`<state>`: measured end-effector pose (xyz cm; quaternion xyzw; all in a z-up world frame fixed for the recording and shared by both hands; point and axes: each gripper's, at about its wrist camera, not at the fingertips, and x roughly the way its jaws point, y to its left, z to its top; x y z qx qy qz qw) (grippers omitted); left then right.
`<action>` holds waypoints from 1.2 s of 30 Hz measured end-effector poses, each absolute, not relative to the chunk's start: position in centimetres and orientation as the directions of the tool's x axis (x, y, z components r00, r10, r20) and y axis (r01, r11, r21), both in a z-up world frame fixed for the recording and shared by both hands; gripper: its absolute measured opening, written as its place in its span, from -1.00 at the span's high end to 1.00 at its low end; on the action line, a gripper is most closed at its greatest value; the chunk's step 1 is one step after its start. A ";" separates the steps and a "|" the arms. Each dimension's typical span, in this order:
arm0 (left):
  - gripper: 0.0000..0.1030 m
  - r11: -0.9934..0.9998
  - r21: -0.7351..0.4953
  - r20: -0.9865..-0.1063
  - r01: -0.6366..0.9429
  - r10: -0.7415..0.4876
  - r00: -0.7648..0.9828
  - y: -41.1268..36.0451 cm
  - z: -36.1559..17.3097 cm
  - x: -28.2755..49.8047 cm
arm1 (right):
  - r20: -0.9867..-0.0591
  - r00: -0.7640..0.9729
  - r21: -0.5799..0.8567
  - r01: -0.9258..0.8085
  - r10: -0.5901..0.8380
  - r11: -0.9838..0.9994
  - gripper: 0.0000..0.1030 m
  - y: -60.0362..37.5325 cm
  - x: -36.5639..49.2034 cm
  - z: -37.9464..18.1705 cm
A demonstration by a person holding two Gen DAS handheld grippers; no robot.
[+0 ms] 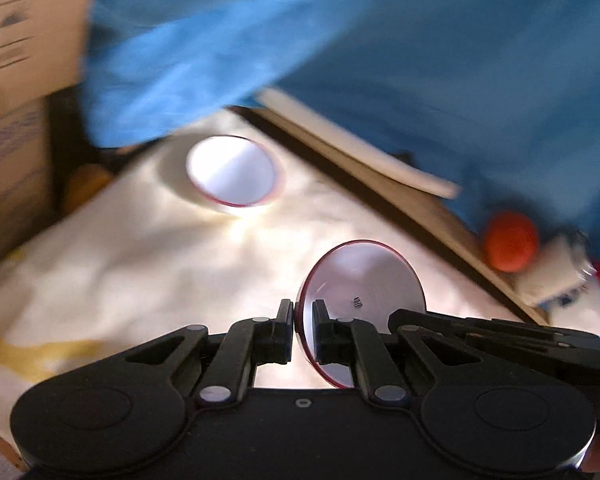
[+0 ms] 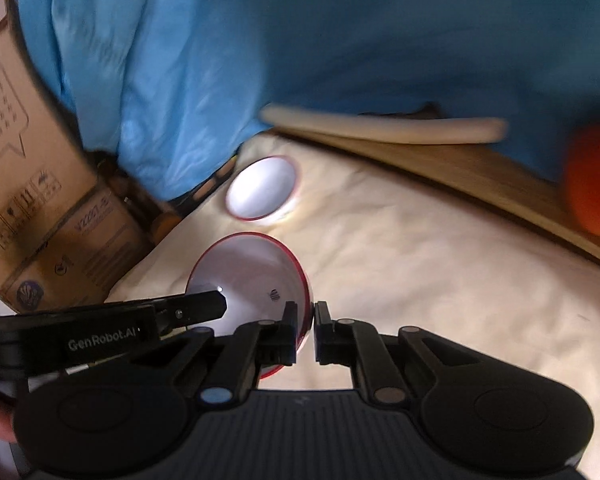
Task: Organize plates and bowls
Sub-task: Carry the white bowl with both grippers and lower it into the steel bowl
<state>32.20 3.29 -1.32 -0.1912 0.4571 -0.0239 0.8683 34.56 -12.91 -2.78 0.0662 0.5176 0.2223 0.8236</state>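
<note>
Bowl (image 1: pixel 360 292) rim seemingly between both tools

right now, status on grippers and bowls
Left gripper and right gripper both shut on red-rimmed white bowl, opposite edges. Second red-rimmed white bowl on cream cloth ahead. Nothing between.

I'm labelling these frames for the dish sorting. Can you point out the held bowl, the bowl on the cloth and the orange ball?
Held bowl (image 1: pixel 364 280), left wrist view, inner wall.
Bowl on the cloth (image 2: pixel 262 188), right wrist view, inside.
Orange ball (image 1: pixel 510 241), left wrist view, its middle.
</note>
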 end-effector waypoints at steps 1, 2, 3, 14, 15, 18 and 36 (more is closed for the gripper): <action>0.83 0.928 -0.356 -0.785 -0.110 -0.233 0.574 2.3 -1.1 32.4 | -0.823 0.375 0.336 -0.285 0.427 0.897 0.83 -14.1 34.0 -2.3; 0.83 0.931 -0.356 -0.785 -0.083 -0.250 0.566 1.3 -0.9 32.4 | -0.822 0.388 0.332 -0.268 0.417 0.904 0.83 -15.4 33.5 -1.9; 0.83 0.933 -0.355 -0.787 -0.055 -0.266 0.557 0.2 -0.6 32.2 | -0.822 0.397 0.330 -0.252 0.408 0.910 0.83 -16.3 32.9 -1.7; 0.82 0.896 -0.394 -0.831 0.202 -0.442 0.339 -8.3 -0.6 29.2 | -0.861 0.372 0.344 -0.076 0.347 0.936 0.82 -25.8 26.2 -0.7; 0.82 0.895 -0.392 -0.839 0.213 -0.442 0.317 -8.8 -0.9 28.8 | -0.864 0.362 0.349 -0.067 0.349 0.935 0.82 -26.2 25.7 -0.9; 0.82 0.894 -0.389 -0.856 0.223 -0.441 0.270 -9.5 -1.6 27.7 | -0.872 0.337 0.360 -0.053 0.355 0.932 0.82 -27.1 24.8 -1.6; 0.82 0.919 -0.333 -0.911 0.210 -0.371 0.181 -11.9 -4.7 26.5 | -0.904 0.237 0.352 -0.058 0.355 0.934 0.82 -28.2 23.7 -4.5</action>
